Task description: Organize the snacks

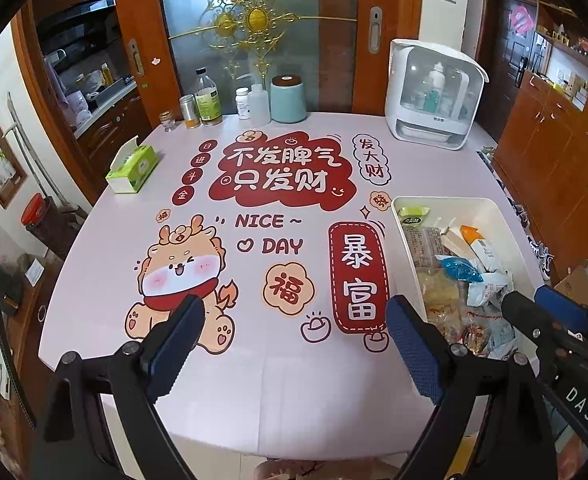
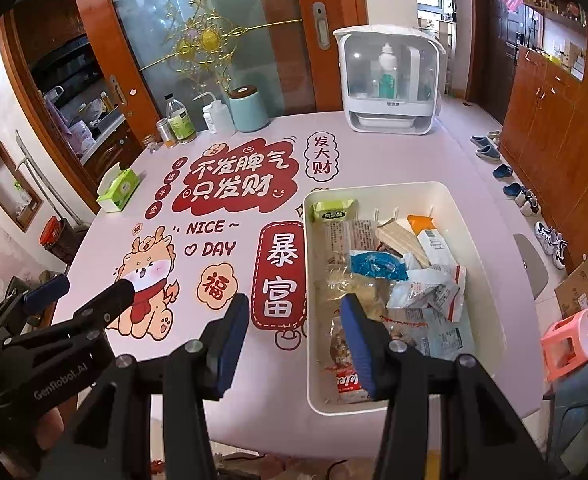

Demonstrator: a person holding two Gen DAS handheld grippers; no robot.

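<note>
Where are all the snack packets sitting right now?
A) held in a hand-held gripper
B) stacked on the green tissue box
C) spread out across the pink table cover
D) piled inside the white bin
D: the snack packets lie jumbled inside the white bin, which stands on the table's right side, while both hand-held grippers hold nothing.

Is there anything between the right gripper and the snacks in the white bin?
Nothing visible. The right gripper hangs with open, empty jaws over the near left rim of the white bin, and the snack packets lie uncovered in it. The left gripper is off to the left, over the table.
</note>
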